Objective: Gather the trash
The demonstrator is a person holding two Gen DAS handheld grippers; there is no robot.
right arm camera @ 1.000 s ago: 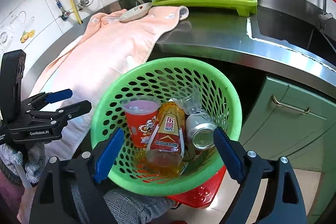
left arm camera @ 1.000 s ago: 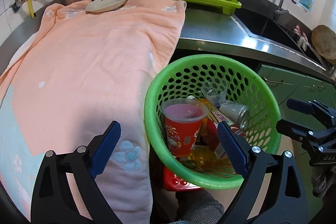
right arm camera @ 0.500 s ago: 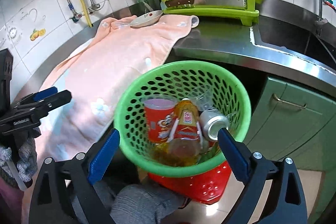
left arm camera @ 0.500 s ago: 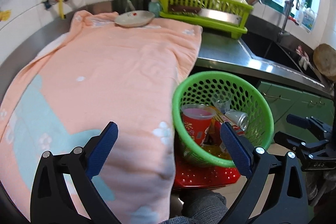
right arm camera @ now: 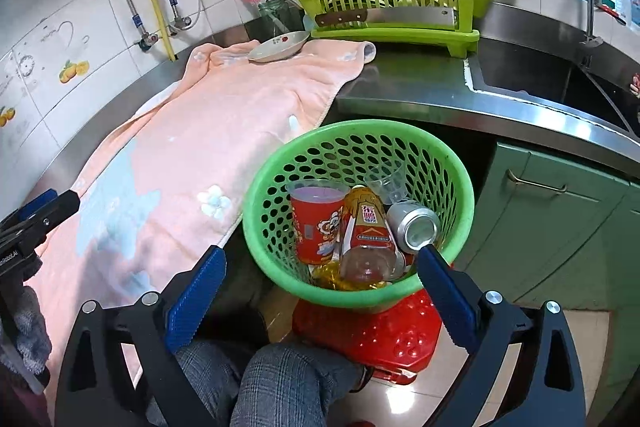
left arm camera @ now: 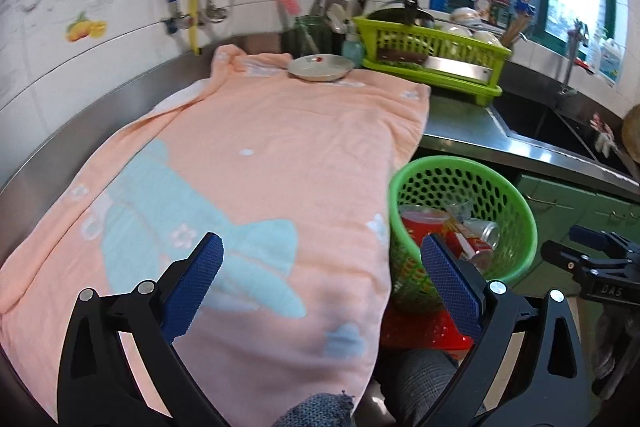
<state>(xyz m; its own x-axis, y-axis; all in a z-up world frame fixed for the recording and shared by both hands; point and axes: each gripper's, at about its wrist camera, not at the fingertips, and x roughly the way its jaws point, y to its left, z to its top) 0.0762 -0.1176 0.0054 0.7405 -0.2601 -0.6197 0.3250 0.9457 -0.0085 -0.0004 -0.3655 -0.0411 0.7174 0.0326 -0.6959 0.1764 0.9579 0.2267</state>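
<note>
The green basket (right arm camera: pixel 360 211) is seen on a red stool (right arm camera: pixel 372 331), just beside the front edge of the table (right arm camera: pixel 420 87). Trash is held inside it: a red cup (right arm camera: pixel 316 223) upright at the left, a bottle (right arm camera: pixel 366 231) lying neck-down in the middle, a can (right arm camera: pixel 414 225) on its side at the right, and a clear cup (right arm camera: pixel 386 181) tilted behind them. The basket's rim is left unobstructed from above.

The left claw (left arm camera: pixel 322 291) is held wide open and empty above the pink towel (left arm camera: pixel 260 167), to the left of the basket (left arm camera: pixel 464 211). The right claw (right arm camera: pixel 322 301) is likewise spread open and empty, just in front of the basket's near rim, without contact.

The towel is draped over the table's edge, its hanging side close to the basket's left wall. A plate (right arm camera: pixel 278 47) is set on the towel's far end, beside a dish rack (right arm camera: pixel 396 7), well apart from the basket.
</note>
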